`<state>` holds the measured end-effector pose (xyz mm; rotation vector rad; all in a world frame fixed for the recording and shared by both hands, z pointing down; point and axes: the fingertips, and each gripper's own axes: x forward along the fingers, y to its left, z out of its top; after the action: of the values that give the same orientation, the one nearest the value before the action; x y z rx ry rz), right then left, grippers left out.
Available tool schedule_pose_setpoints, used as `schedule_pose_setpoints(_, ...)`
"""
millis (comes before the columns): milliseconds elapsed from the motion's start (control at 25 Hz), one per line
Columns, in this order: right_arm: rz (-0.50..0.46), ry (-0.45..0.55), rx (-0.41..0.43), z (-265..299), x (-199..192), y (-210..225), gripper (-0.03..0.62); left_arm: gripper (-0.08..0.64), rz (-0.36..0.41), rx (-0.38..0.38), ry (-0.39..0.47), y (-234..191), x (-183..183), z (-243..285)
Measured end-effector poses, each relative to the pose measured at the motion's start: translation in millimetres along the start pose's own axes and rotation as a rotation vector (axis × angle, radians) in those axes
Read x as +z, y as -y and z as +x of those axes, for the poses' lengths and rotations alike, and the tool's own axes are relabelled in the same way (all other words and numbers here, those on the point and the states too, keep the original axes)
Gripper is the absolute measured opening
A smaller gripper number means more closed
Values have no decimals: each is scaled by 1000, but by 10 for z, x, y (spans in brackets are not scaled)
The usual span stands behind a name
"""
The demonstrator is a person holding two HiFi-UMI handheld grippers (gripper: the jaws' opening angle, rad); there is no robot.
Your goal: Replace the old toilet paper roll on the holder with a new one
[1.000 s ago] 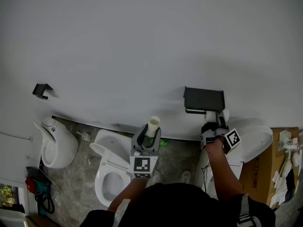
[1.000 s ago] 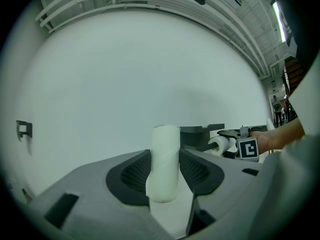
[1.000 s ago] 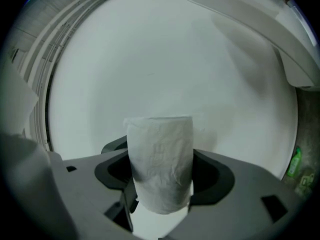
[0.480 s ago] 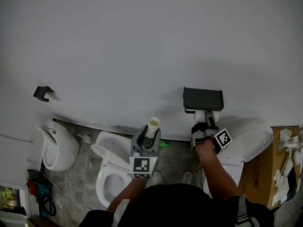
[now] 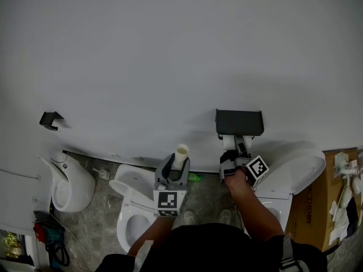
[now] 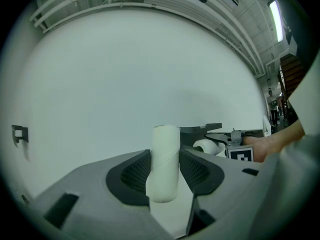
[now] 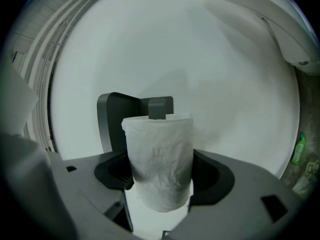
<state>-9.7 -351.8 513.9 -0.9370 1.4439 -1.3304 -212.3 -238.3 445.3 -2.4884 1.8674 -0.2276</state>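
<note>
Right gripper (image 7: 160, 179) was clenched on the new roll (image 7: 159, 156), pads pressed into its soft sides; the roll sat just below the dark holder (image 5: 239, 122) on the wall (image 5: 170, 50), close to it, though no view showed whether it touched. Left gripper (image 6: 164, 173) was clamped on the empty tube (image 6: 165, 159), which stood upright between the jaws, well left of the holder and above the toilet (image 5: 133, 208). Step in hand, by my reading: threading the new roll onto the holder's bar. To do it well, line the roll's bore up with the free end of the bar before pushing. Keep the squeeze light so the core stays round, and slide it straight along the bar, not at an angle. Let go only once the roll hangs under the shelf plate. The bore itself was not visible, so alignment could not be judged. Pose: right forearm reached forward and slightly inward toward the wall, gripper about level, its marker cube facing up. In its own view the holder lay on its side, so the wrist looked rolled over. Left arm was held in front of the body, gripper pointing at the wall, clear of the work.
</note>
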Motion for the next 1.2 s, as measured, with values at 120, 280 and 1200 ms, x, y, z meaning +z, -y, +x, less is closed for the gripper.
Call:
schedule_pose_setpoints(120, -1, 4, 10, -1, -3, 12, 318, 175, -3, -9, -4, 6, -13, 18)
schedule_pose_setpoints(280, -29, 1, 11, -21, 8, 42, 318, 176, -6, -16, -10, 8, -36, 48)
schedule_pose_setpoints(1200, -151, -118, 51, -499, -101, -142, 319, 176, -30, -61, -25, 166, -110, 264)
